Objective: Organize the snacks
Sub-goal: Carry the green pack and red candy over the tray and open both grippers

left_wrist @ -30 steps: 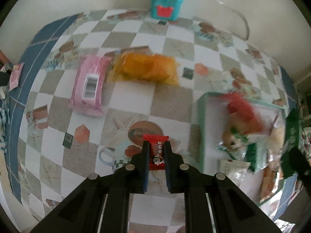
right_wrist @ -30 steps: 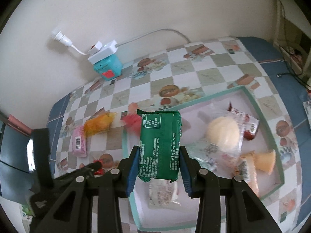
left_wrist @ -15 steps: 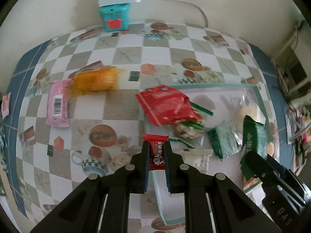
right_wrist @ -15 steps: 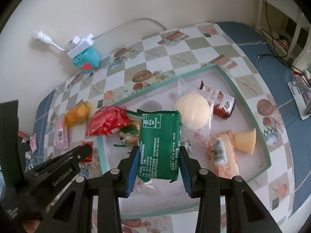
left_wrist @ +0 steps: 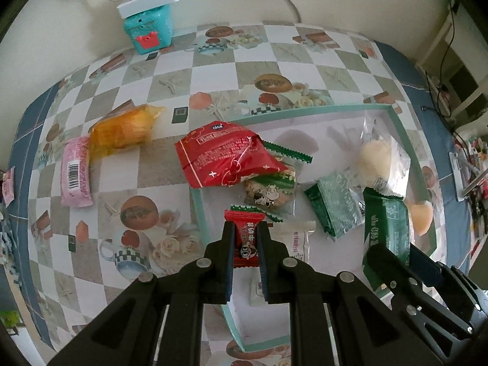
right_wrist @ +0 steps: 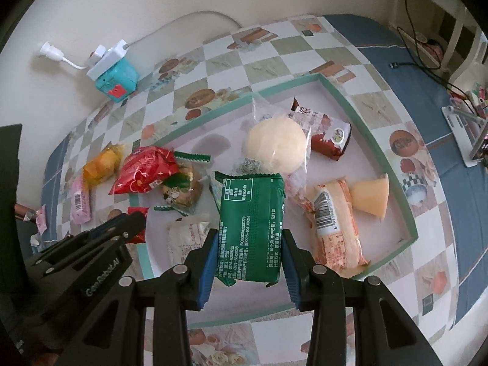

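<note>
My left gripper (left_wrist: 245,228) is shut on a small red candy packet (left_wrist: 245,242), held above the left rim of the teal-edged tray (left_wrist: 305,111). My right gripper (right_wrist: 250,238) is shut on a green snack packet (right_wrist: 253,213) and hangs over the middle of the tray (right_wrist: 381,152). Each gripper shows in the other's view: the right gripper (left_wrist: 396,259) at the lower right with its green packet (left_wrist: 387,225), the left gripper (right_wrist: 134,222) at the lower left. Several snacks lie in the tray, and a red bag (left_wrist: 225,155) laps over its left rim.
An orange pack (left_wrist: 122,128) and a pink pack (left_wrist: 76,174) lie on the chequered cloth left of the tray. A teal box (left_wrist: 148,27) with a white power strip on it stands against the back wall. In the tray lie a round bun (right_wrist: 276,143) and an orange striped pack (right_wrist: 332,222).
My left gripper has travelled right from over the cloth to the tray's left rim, rolling as it went. My right gripper has sunk closer to the tray. Both grips are unchanged.
</note>
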A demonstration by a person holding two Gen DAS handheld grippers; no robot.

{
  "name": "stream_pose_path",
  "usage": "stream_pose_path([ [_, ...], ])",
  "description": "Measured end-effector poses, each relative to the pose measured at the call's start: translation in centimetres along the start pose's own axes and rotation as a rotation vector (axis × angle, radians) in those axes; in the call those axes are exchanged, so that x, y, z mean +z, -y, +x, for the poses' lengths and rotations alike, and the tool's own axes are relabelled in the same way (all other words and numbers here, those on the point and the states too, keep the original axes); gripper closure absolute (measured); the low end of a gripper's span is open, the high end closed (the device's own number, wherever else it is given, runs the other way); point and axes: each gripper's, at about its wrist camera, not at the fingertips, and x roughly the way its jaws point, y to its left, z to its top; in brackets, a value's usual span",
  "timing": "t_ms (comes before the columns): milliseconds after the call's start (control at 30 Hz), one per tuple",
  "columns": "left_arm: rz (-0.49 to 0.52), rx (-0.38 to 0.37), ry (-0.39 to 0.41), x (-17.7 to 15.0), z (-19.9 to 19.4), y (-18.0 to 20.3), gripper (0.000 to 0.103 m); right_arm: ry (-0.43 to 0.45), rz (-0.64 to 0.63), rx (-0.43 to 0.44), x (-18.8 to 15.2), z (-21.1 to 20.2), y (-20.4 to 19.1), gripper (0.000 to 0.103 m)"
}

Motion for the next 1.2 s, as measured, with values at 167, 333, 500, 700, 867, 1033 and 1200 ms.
stream_pose_path([
  [167, 0.002, 0.013, -0.008, -0.1, 0.3, 0.0, 0.088, 0.006, 0.005, 0.006, 0.1, -0.2, 0.1, 0.061],
  [333, -0.004, 0.027, -0.015, -0.1, 0.4, -0.1, 0.082, 0.01, 0.005, 0.016, 0.1, -0.4, 0.2, 0.061],
  [500, -0.009, 0.042, -0.009, 0.0, 0.2, -0.2, 0.071, 0.016, 0.003, 0.018, 0.2, -0.6, 0.3, 0.06],
  [700, -0.025, 0.051, -0.003, 0.1, 0.0, -0.5, 0.051, 0.015, 0.0, 0.014, 0.2, -0.6, 0.4, 0.06],
  [867, -0.072, 0.073, 0.008, 0.1, -0.2, -1.7, 0.038, 0.017, -0.009, -0.005, 0.3, -0.5, 0.4, 0.049],
  [1033, -0.142, 0.09, 0.022, 0.0, -0.4, -3.4, 0.033, 0.031, -0.023, -0.011, 0.3, -0.8, 0.3, 0.037],
  [1200, -0.213, 0.119, 0.04, -0.3, -0.8, -5.1, 0.022, 0.058, -0.047, -0.014, 0.3, -1.2, -0.2, 0.022],
])
